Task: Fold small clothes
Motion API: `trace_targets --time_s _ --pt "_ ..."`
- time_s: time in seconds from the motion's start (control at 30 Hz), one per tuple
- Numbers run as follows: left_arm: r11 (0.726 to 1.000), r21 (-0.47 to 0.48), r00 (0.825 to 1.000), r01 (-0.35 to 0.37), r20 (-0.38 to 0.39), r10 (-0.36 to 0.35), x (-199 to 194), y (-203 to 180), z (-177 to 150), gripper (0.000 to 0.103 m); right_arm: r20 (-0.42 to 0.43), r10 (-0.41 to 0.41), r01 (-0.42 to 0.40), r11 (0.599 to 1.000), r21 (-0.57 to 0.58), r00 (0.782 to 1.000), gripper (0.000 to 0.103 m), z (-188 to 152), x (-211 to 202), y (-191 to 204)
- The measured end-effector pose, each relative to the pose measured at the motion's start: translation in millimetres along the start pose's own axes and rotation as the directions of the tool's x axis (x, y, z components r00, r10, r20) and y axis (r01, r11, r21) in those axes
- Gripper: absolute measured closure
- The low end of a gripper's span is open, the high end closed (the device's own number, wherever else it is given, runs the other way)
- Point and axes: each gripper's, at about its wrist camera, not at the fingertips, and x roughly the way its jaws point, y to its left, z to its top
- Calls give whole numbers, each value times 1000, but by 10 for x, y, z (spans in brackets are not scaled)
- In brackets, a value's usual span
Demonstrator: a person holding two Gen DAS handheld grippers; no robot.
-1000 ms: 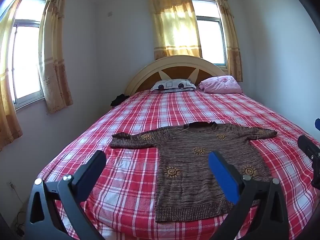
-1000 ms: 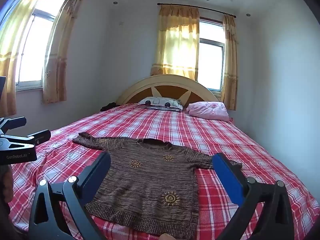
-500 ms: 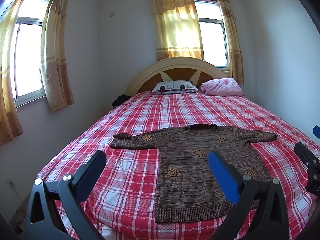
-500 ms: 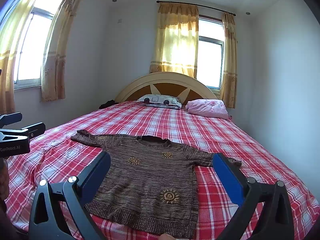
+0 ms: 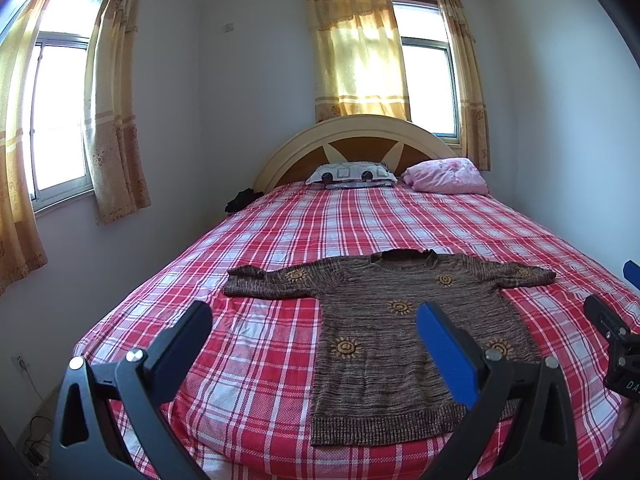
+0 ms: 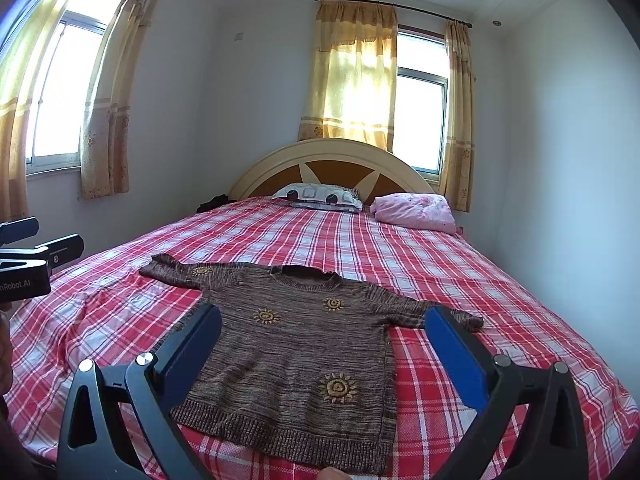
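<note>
Here the brown sweater [image 6: 296, 344] with sun motifs lies flat, sleeves spread.

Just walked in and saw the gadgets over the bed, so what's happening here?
A person is holding a two-finger gripper in each hand at the foot of a bed, about to fold a brown sweater. The sweater lies flat on the red checked bedspread, both sleeves spread out and the hem nearest the grippers. The left gripper and right gripper are both open, held above the bed, touching nothing. No fold has been made yet.
</note>
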Motion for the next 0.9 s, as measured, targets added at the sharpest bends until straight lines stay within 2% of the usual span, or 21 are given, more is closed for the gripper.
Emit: trace_targets --time_s 0.9 --pt "1000 -5 1000 -5 0 5 16 15 0 0 -17 1 -1 1000 -1 1000 1 -26 25 13"
